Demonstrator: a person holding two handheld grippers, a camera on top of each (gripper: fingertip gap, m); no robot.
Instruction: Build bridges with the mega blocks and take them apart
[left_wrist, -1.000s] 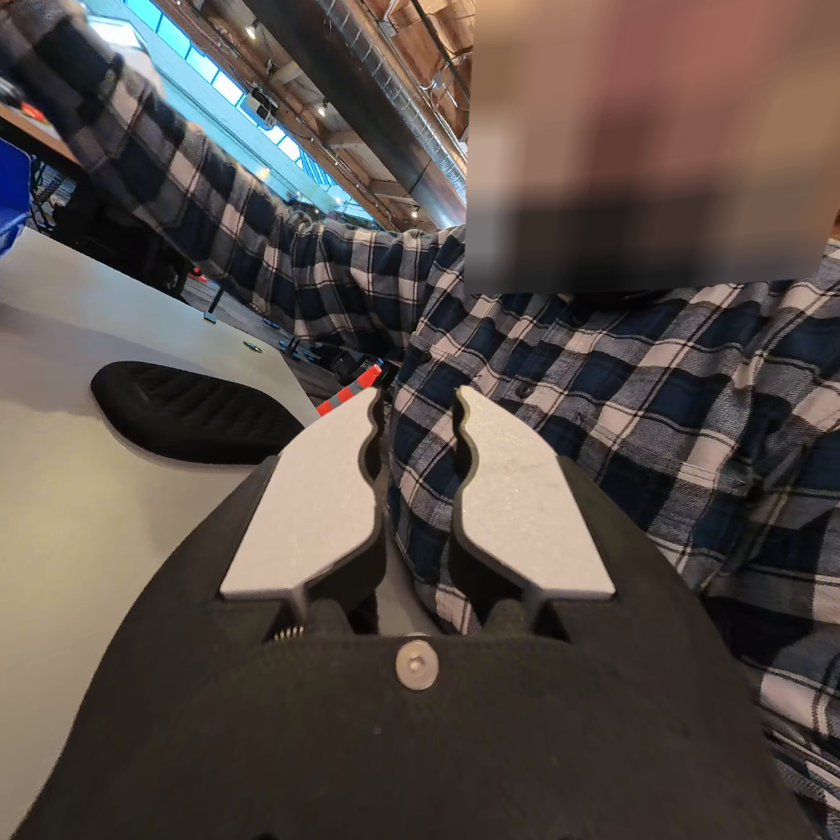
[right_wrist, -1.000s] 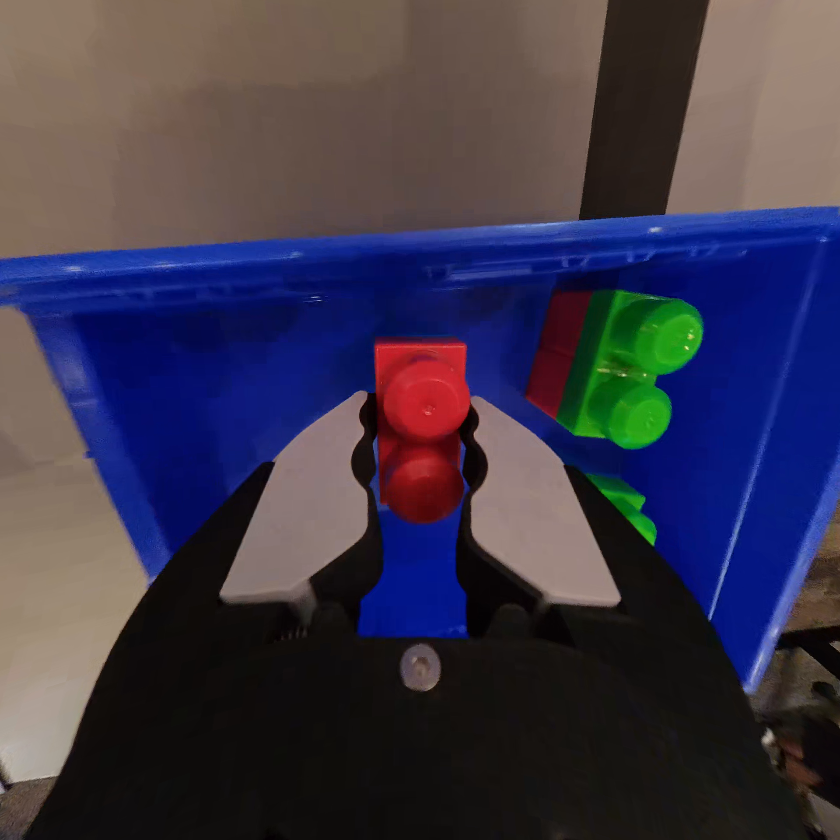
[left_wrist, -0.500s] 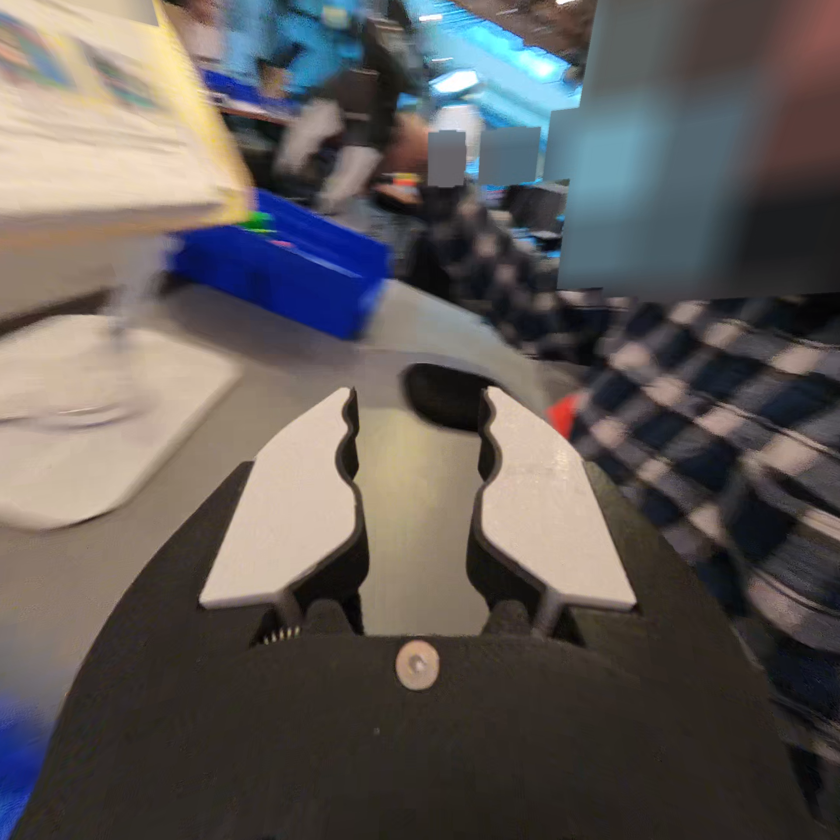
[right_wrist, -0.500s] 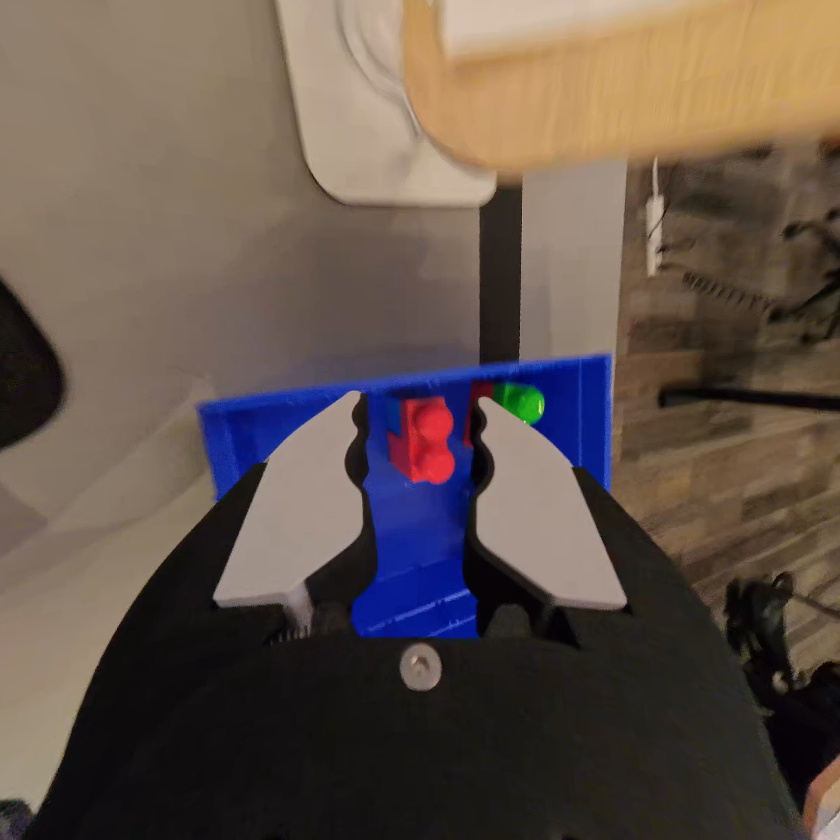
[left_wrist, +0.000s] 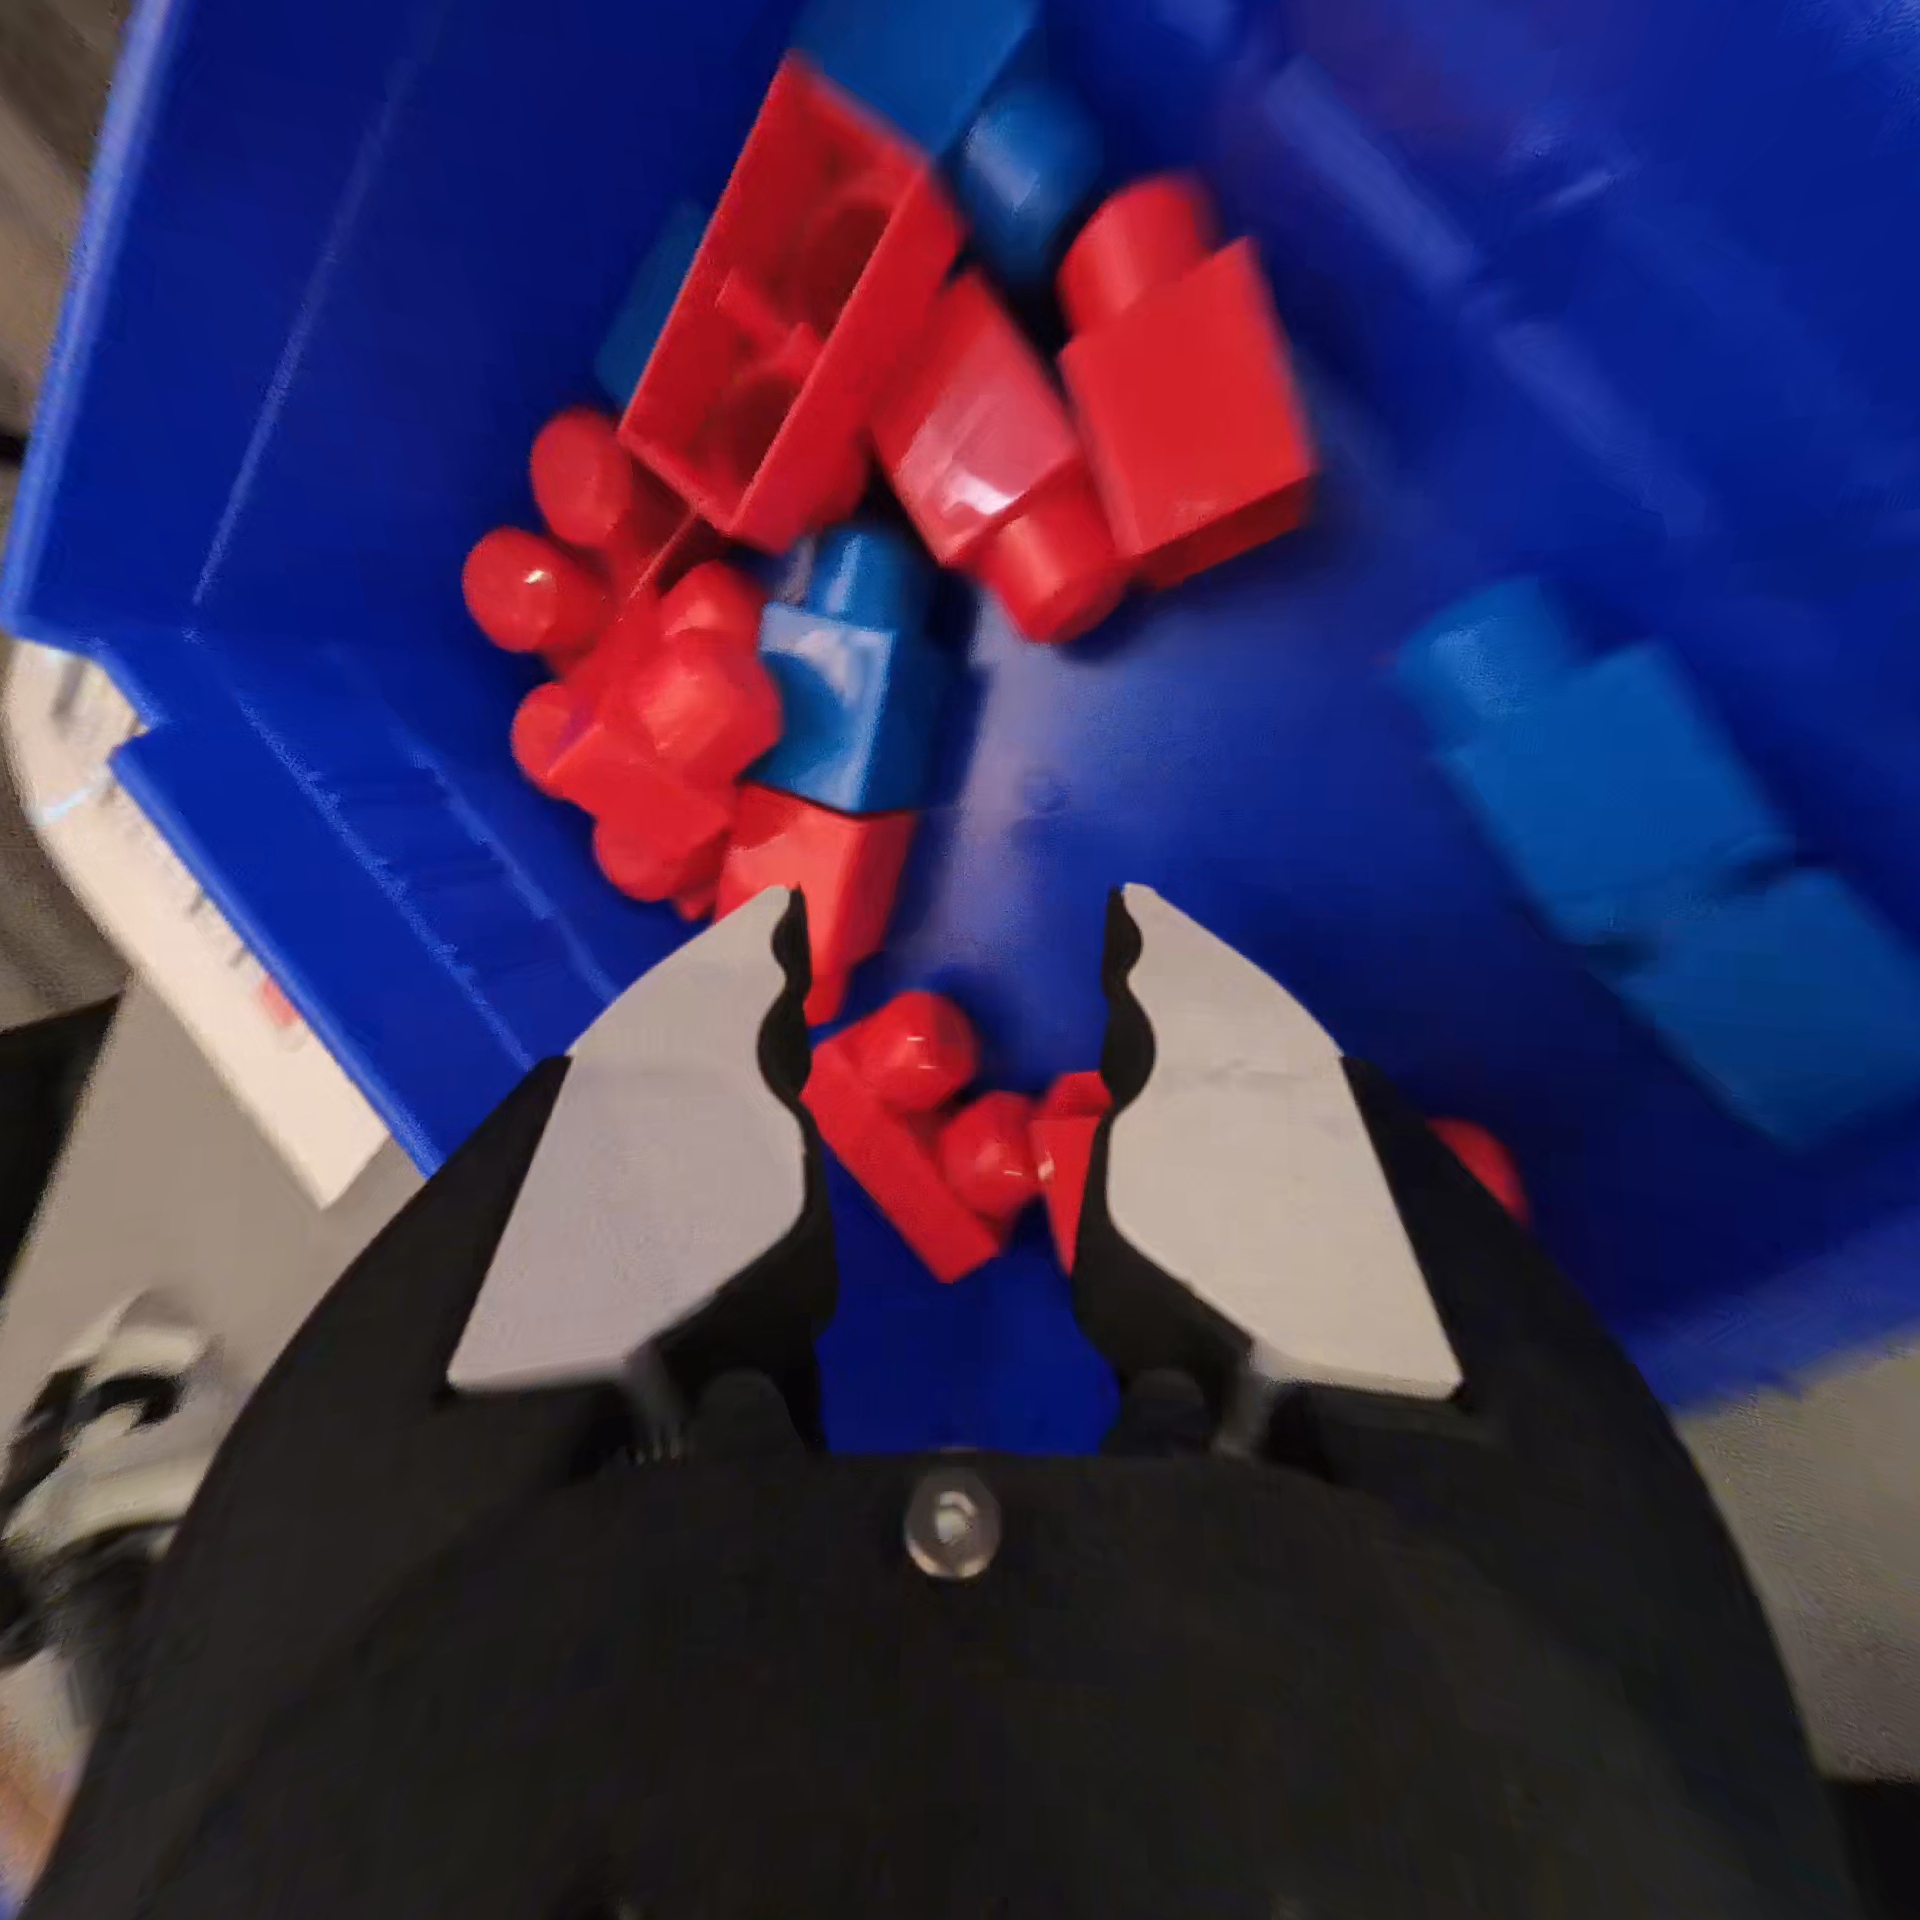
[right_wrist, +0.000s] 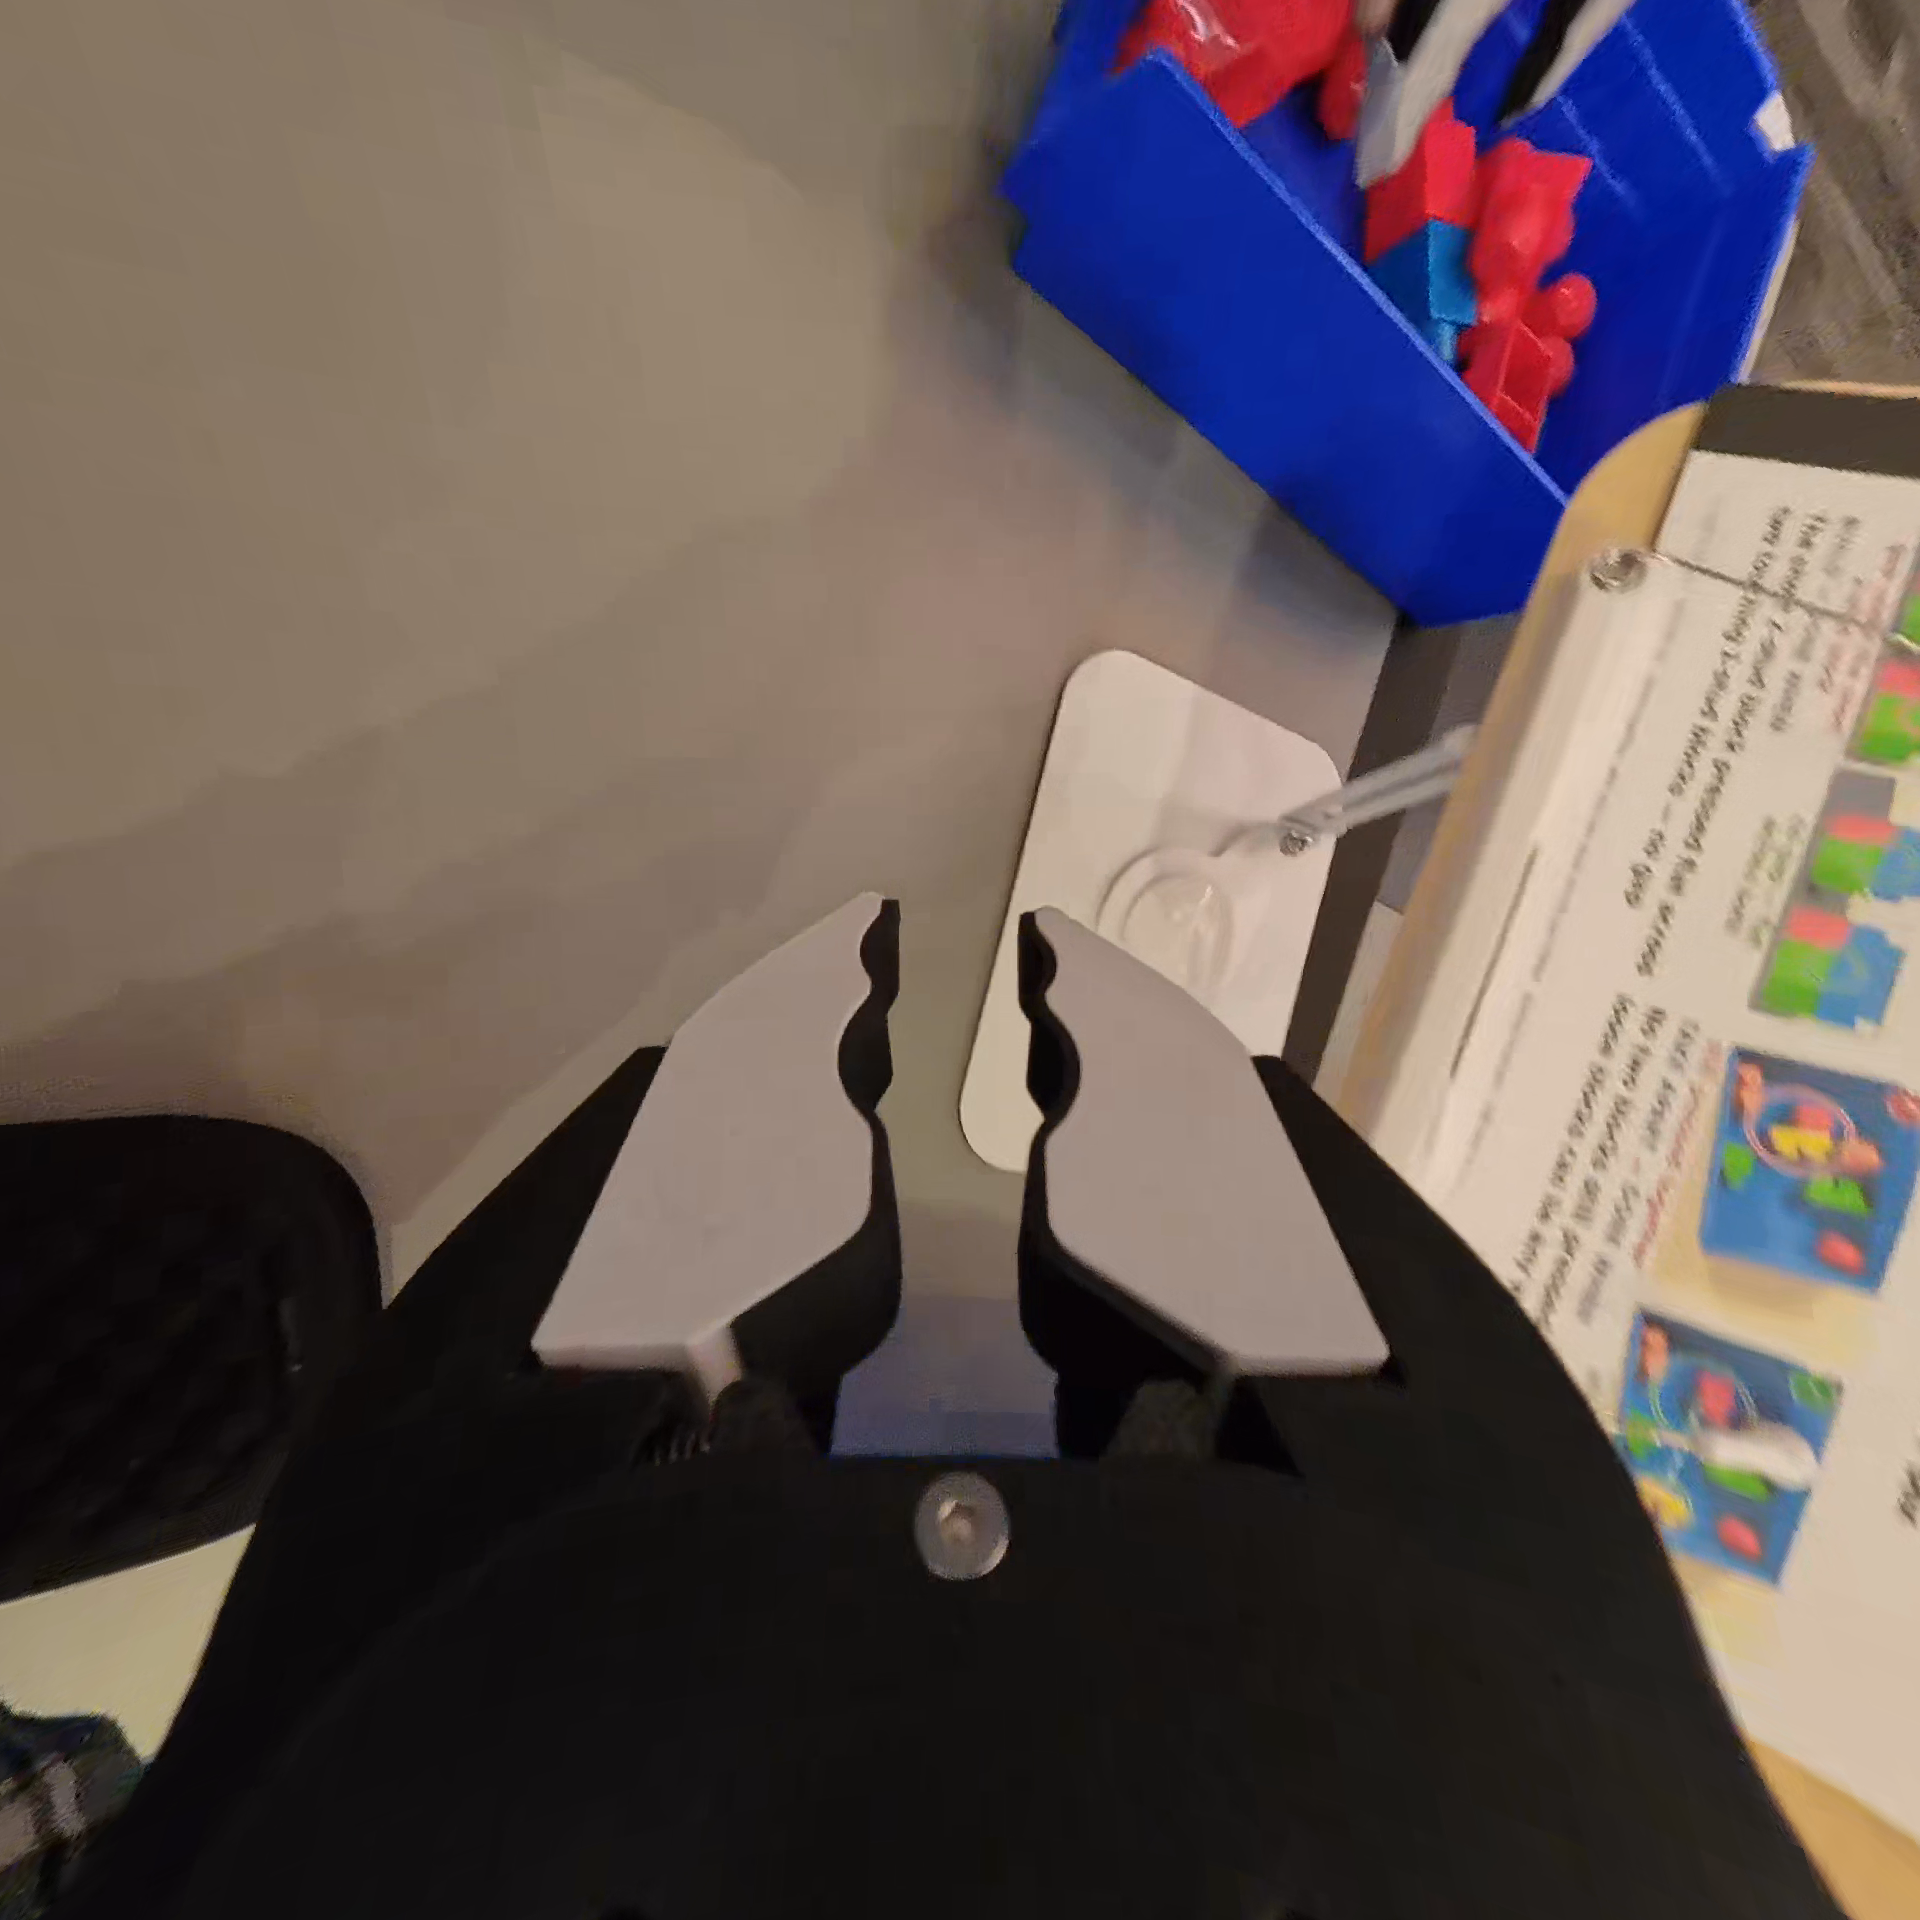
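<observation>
Blocks (left_wrist: 790, 665), red and blue, are lying jumbled inside the blue bin (left_wrist: 312, 520). The left gripper (left_wrist: 951, 904) is hanging over the bin's floor, jaws spread wide and grasping nothing, red blocks below it. The right gripper (right_wrist: 958, 920) is hovering over the grey table (right_wrist: 468, 468), well away from the bin, fingers slightly parted and bare.

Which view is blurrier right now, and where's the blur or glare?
Left wrist view: heavy motion blur over the blue bin and the red blocks, small glare spots on studs; left gripper itself sharp. Right wrist view: milder; table clean, instruction sheet and far bin smeared.
</observation>
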